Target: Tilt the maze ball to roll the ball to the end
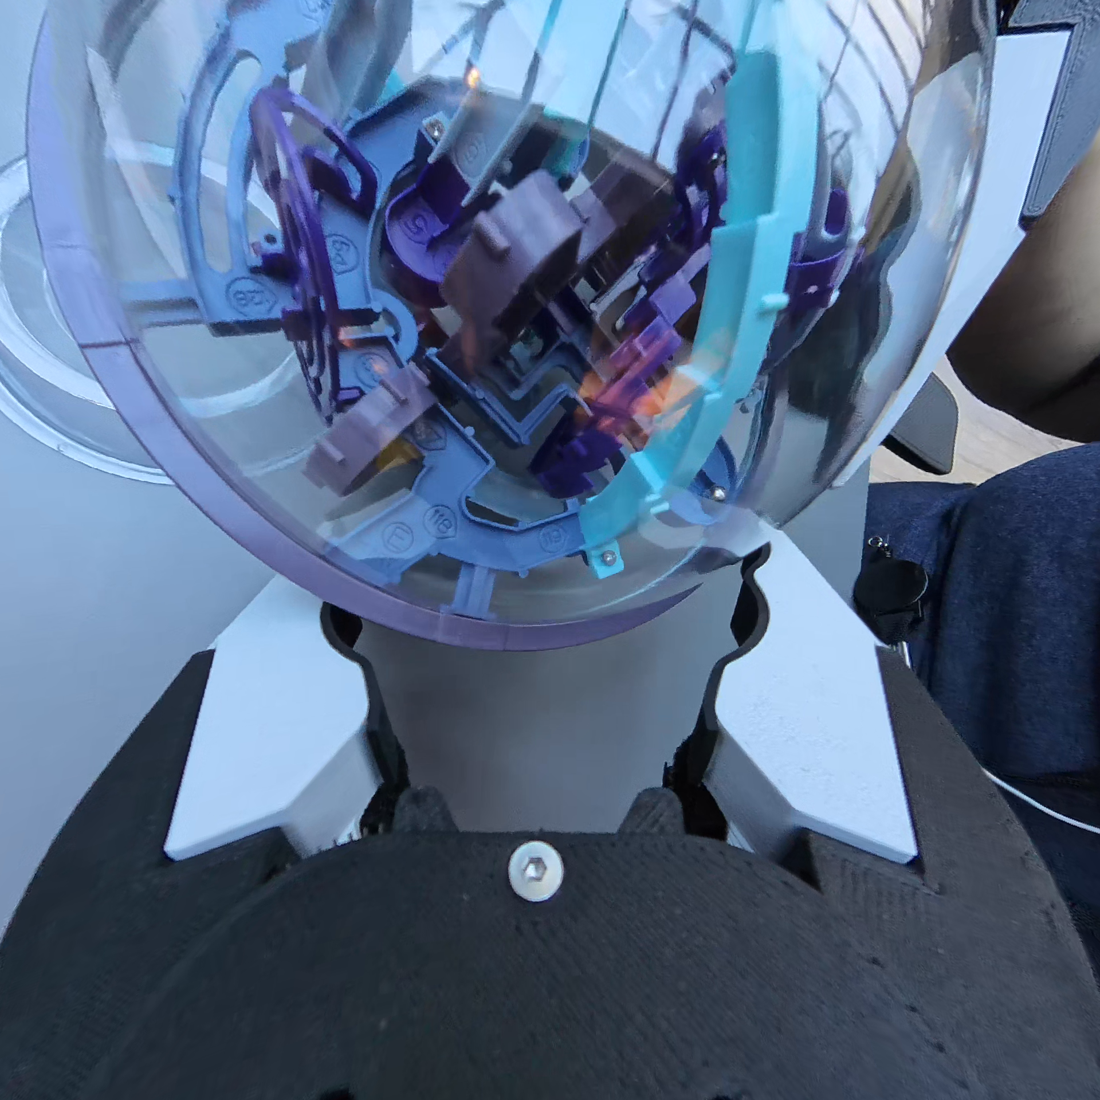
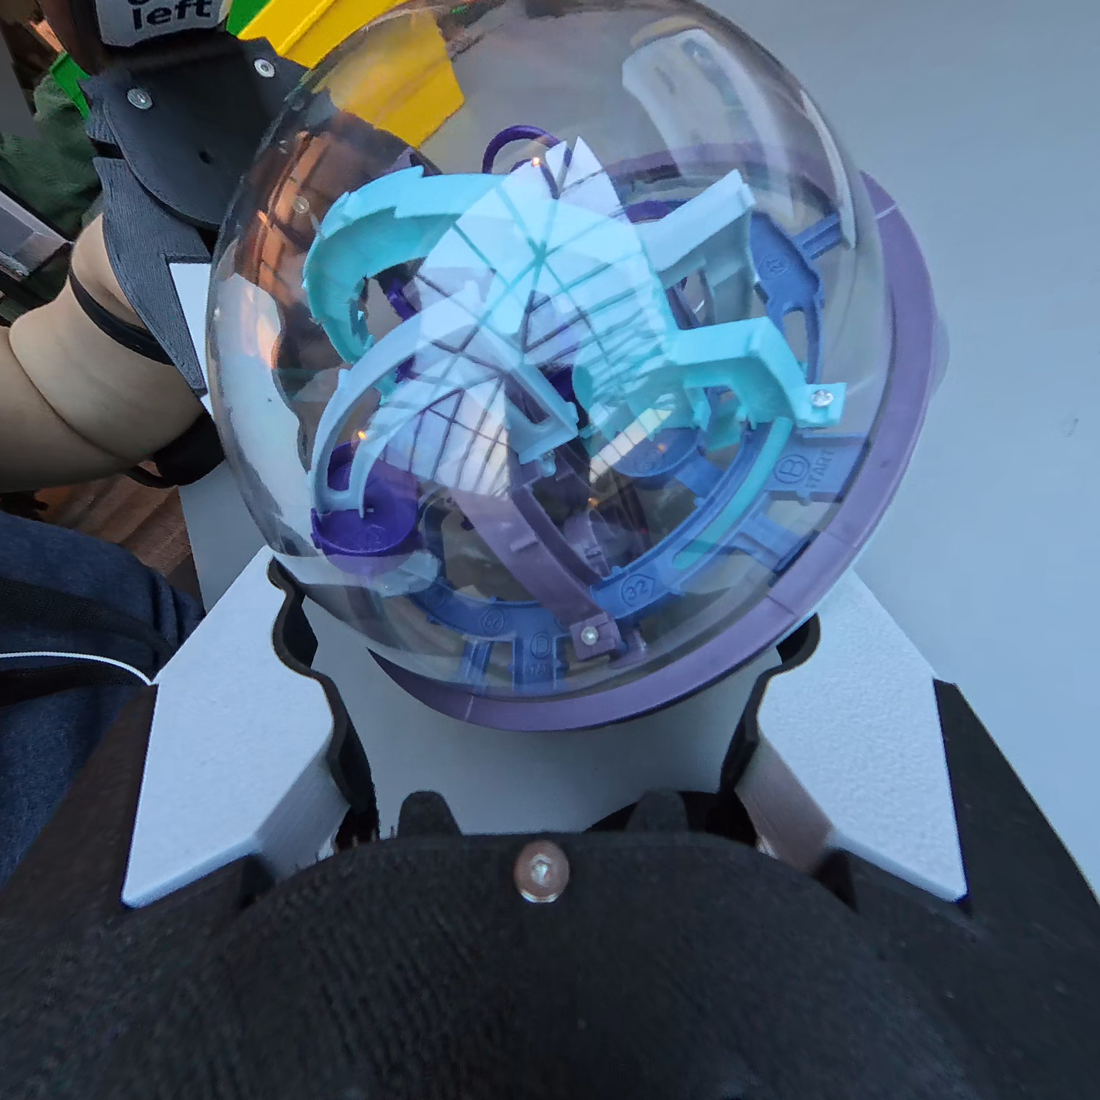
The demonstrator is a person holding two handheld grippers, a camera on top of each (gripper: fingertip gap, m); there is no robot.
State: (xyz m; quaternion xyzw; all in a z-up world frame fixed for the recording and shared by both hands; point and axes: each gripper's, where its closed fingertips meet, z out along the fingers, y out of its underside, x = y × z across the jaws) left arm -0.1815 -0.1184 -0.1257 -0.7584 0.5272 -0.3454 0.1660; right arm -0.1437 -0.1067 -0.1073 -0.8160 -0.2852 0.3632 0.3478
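Maze ball (image 2: 553, 381): only right view shows yellow bin (image 2: 381, 71).

Clear maze ball (image 2: 553, 381) with a purple band (blue, turquoise, violet tracks inside); white-fingered black claw (image 2: 544, 601).

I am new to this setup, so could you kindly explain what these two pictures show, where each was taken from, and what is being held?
There is no robot arm here: a person holds a two-finger gripper in each hand, and each gripper carries a camera looking forward along its fingers. One picture comes from the left gripper, the other from the right gripper. The black and white parts at the bottom of each picture are that gripper's own body and fingers.

Both grippers, jaws spread wide, cradle the maze ball from opposite sides: a clear sphere with a purple band and blue, turquoise and purple tracks inside. It seems to be held above the pale table. A clear round stand sits on the table behind it. The small rolling ball is not one I can pick out.
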